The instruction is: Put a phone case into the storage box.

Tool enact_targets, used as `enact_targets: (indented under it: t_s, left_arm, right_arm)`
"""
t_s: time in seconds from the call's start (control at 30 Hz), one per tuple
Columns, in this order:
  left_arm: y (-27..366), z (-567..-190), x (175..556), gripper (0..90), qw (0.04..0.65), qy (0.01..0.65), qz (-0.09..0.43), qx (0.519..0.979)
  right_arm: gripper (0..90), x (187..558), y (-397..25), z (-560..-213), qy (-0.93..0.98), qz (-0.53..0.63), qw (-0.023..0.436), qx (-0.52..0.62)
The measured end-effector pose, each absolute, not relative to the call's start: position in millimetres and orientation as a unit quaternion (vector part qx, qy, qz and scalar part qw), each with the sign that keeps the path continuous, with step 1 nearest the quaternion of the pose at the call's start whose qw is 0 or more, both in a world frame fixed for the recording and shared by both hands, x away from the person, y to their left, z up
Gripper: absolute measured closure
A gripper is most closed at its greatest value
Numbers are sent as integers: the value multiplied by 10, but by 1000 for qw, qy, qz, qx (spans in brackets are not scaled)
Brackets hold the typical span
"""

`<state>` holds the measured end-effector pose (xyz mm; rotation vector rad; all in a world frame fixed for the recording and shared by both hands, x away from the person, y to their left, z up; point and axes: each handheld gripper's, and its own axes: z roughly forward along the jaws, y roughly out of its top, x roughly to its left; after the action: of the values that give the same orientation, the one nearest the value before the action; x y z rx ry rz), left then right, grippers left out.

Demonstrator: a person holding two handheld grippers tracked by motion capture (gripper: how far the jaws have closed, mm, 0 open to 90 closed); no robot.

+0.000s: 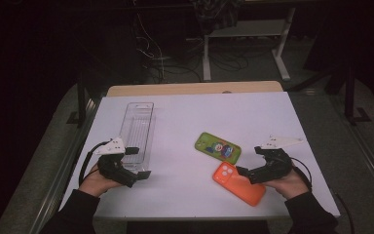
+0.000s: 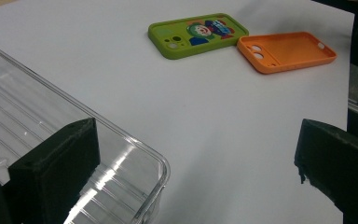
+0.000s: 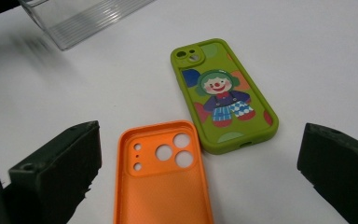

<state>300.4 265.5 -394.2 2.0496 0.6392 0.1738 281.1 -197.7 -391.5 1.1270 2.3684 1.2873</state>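
Note:
A green phone case (image 1: 218, 147) with a clown picture lies face-up right of the table's middle. An orange phone case (image 1: 238, 184) lies hollow side up just in front of it, and their corners nearly touch. A clear, empty plastic tray (image 1: 137, 126) stands lengthwise at the left. My left gripper (image 1: 137, 162) is open at the tray's near end, one jaw over its corner (image 2: 135, 149). My right gripper (image 1: 250, 160) is open and low over the camera end of the orange case (image 3: 163, 186), with the green case (image 3: 223, 93) just beyond. Neither gripper holds anything.
The white tabletop (image 1: 195, 112) has bare room in the middle and at the far right. A wooden strip (image 1: 195, 88) runs along its far edge. Beyond it, desk legs and cables (image 1: 207, 58) stand on a dark floor.

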Motion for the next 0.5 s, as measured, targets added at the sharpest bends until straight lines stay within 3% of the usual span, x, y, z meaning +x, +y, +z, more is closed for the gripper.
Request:
enact_targets:
  t_s: [0.5]
  left_arm:
    - [2657,-3949,3002,0,474,261,69,838]
  right_arm:
    - [0,2573,-1976,-3992,812,428,111,380]
